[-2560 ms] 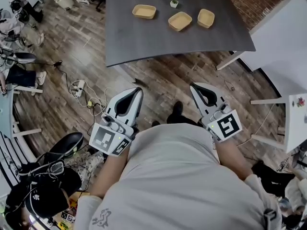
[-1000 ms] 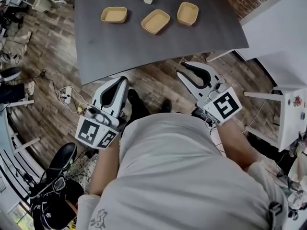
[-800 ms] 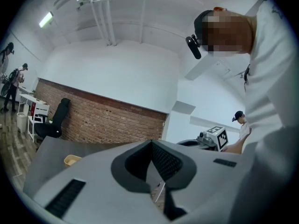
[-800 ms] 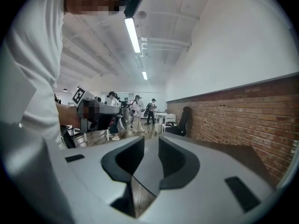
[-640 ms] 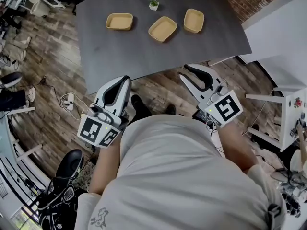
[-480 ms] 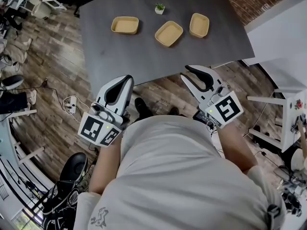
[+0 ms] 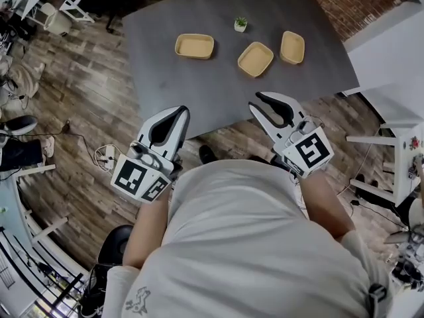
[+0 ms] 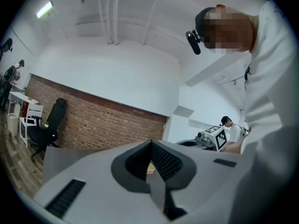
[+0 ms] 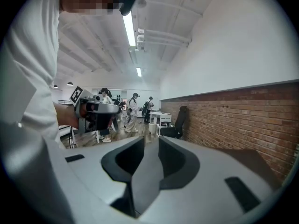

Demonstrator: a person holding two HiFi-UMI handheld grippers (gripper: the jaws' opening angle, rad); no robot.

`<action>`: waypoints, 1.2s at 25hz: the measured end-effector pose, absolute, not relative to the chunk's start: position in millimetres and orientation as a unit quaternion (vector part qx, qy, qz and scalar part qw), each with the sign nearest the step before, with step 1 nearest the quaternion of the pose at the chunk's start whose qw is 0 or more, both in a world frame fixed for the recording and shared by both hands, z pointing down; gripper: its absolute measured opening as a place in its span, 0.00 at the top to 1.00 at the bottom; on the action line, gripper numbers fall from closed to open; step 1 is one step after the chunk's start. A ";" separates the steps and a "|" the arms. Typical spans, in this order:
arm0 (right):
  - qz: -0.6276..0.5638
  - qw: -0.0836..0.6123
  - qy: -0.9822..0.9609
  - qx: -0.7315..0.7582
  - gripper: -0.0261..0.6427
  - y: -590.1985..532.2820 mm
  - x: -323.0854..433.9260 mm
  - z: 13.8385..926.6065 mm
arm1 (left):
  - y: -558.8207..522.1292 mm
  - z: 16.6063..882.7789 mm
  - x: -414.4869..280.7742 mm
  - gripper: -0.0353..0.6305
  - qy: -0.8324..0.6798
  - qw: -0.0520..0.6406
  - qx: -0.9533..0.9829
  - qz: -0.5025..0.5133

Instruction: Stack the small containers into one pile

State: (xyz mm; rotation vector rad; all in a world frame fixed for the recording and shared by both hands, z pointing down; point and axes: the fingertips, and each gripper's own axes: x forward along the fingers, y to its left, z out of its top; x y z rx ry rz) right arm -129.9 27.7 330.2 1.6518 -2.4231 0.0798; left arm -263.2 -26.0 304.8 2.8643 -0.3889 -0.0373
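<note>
Three shallow tan rectangular containers sit unstacked on the dark grey table (image 7: 199, 88), well apart from both tools. From the person they lie between 11 and 1 o'clock: one container (image 7: 195, 46) at 11, a diagonally turned one (image 7: 256, 59) near 12, and a third (image 7: 293, 47) at 1. A small white pot with a green plant (image 7: 241, 24) stands just beyond them, between the 11 and 12 o'clock ones.

The left gripper (image 7: 183, 110) hangs over the table's near edge with its tips pressed together and nothing in them; its own view (image 8: 151, 143) shows the same. The right gripper (image 7: 270, 103) is parted only narrowly and is empty, as its own view (image 9: 151, 141) confirms.

Nothing is stacked yet. The likely trouble is grip: a thin rim could slip from jaws this narrow, and the left must spread before it can take anything. The skewed middle container may nest crooked if set down unaligned. A reach toward 12 o'clock could knock the pot.
</note>
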 end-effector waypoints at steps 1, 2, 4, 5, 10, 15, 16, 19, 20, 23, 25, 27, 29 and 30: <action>0.027 0.106 -0.820 0.561 0.81 23.1 -137.4 331.1 | -30.6 305.1 -269.5 0.93 -0.131 0.124 0.983 -0.014; 0.028 0.108 -0.819 0.563 0.81 19.0 -144.6 332.3 | -34.6 305.6 -275.7 0.93 -0.128 0.124 0.984 -0.015; 0.028 0.110 -0.817 0.565 0.81 11.6 -157.0 334.2 | -41.2 306.9 -286.4 0.93 -0.122 0.122 0.985 -0.015; 0.029 0.111 -0.816 0.566 0.81 7.6 -161.4 335.0 | -44.8 307.9 -290.3 0.93 -0.120 0.121 0.985 -0.014; 0.042 0.121 -0.813 0.569 0.81 -8.0 -170.4 342.7 | -58.5 314.5 -301.6 0.93 -0.121 0.126 0.985 -0.011; 0.066 0.123 -0.809 0.571 0.81 -26.3 -165.5 355.9 | -69.6 322.1 -304.4 0.93 -0.129 0.133 0.983 -0.006; 0.071 0.124 -0.809 0.570 0.81 -31.7 -164.6 359.3 | -73.2 323.7 -304.7 0.93 -0.131 0.133 0.982 -0.004; 0.092 0.127 -0.808 0.568 0.81 -51.2 -158.0 373.4 | -88.1 329.4 -301.8 0.93 -0.138 0.134 0.981 0.004; 0.098 0.127 -0.808 0.567 0.81 -58.1 -154.9 377.8 | -92.7 331.8 -299.7 0.93 -0.140 0.135 0.981 0.007; 0.117 0.127 -0.807 0.565 0.81 -78.7 -144.0 389.6 | -104.9 339.2 -291.9 0.93 -0.145 0.137 0.980 0.016; 0.132 0.127 -0.803 0.567 0.81 -94.3 -134.5 397.6 | -115.4 344.6 -285.9 0.93 -0.149 0.140 0.979 0.022; 0.150 0.126 -0.797 0.572 0.81 -112.8 -123.5 406.9 | -129.0 351.7 -279.4 0.93 -0.154 0.145 0.977 0.028; 0.173 0.124 -0.788 0.578 0.81 -131.8 -110.8 418.2 | -142.8 359.7 -270.9 0.93 -0.157 0.151 0.975 0.035; 0.186 0.122 -0.783 0.581 0.81 -140.7 -104.4 424.7 | -149.1 364.1 -266.1 0.93 -0.158 0.154 0.975 0.038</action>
